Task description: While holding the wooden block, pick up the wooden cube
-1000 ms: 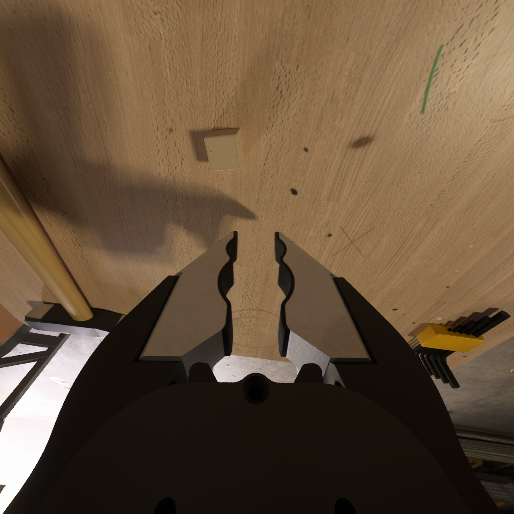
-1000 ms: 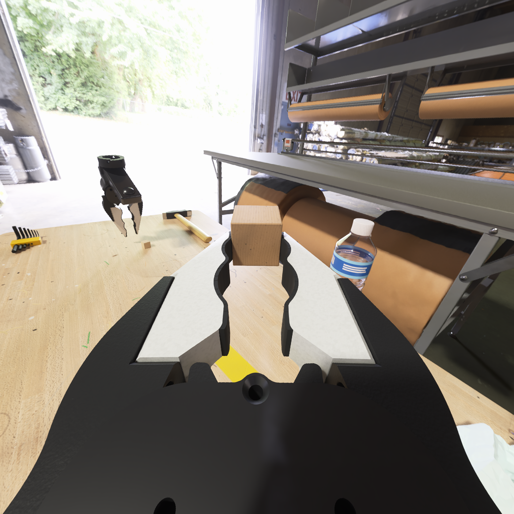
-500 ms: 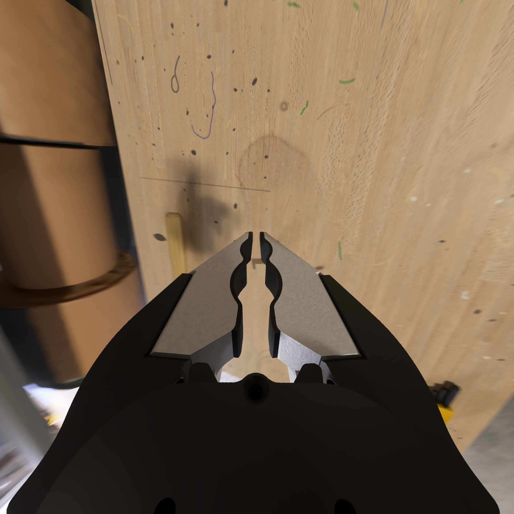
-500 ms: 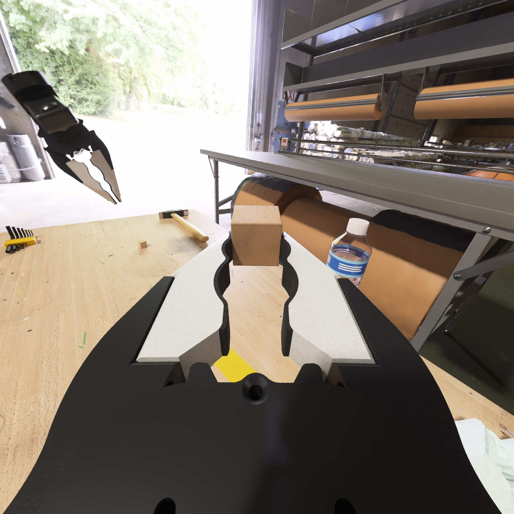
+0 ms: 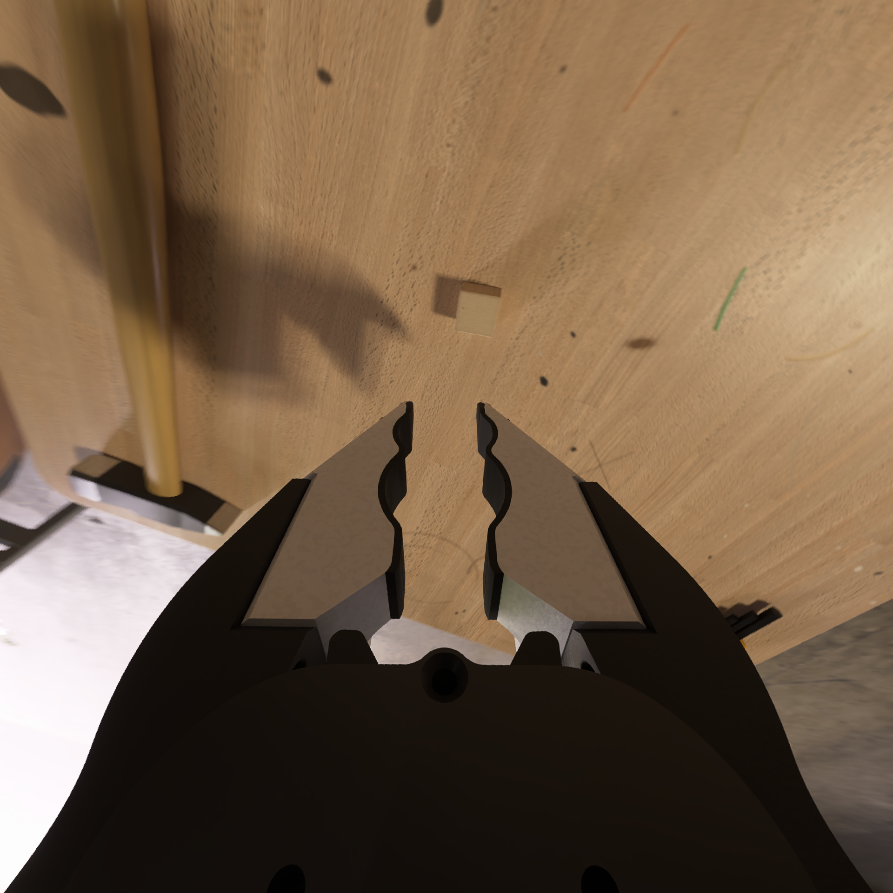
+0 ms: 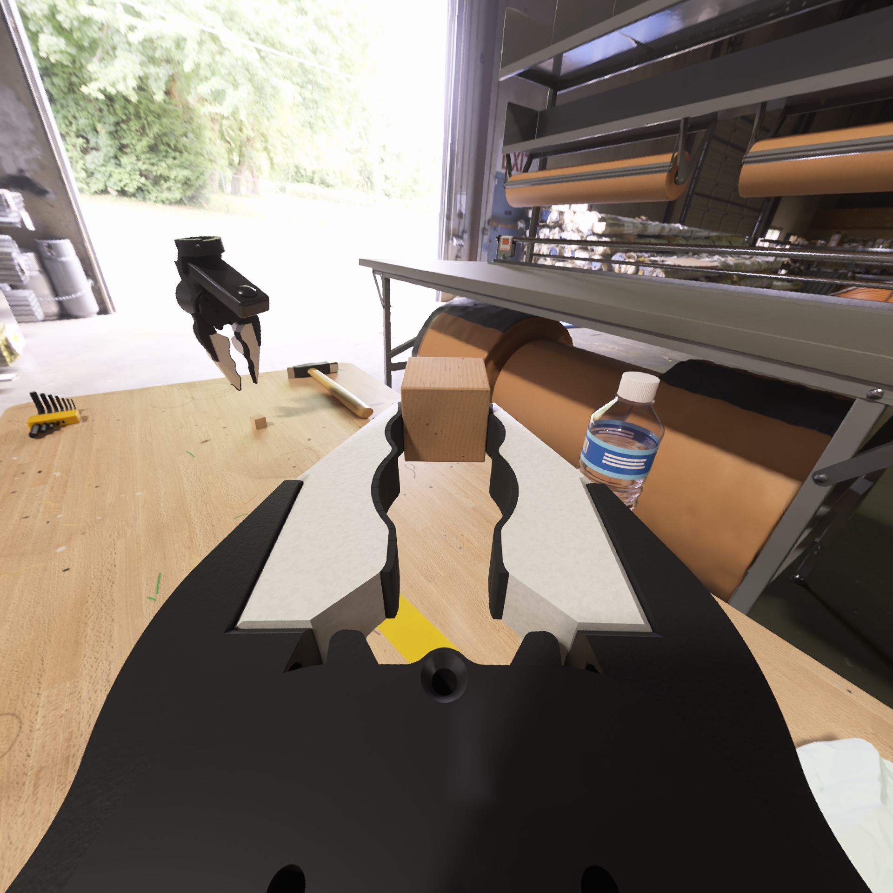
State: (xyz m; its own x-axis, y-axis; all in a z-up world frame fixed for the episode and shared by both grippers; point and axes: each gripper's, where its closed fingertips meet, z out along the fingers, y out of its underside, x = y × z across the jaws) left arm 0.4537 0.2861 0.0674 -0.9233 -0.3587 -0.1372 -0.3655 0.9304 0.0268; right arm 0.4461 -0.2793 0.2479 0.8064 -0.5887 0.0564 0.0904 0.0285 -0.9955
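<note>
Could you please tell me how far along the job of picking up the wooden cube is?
Done: the right gripper holds the wooden block clear of the table. In hand: the left gripper, open, hangs above the wooden cube, not touching it. Left: descend, close, lift.

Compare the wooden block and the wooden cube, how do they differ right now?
The wooden block is clamped off the table between the right gripper fingertips; the wooden cube lies loose on the table, untouched, below the open left gripper. The block looks far bigger than the cube. Both are plain light wood.
</note>
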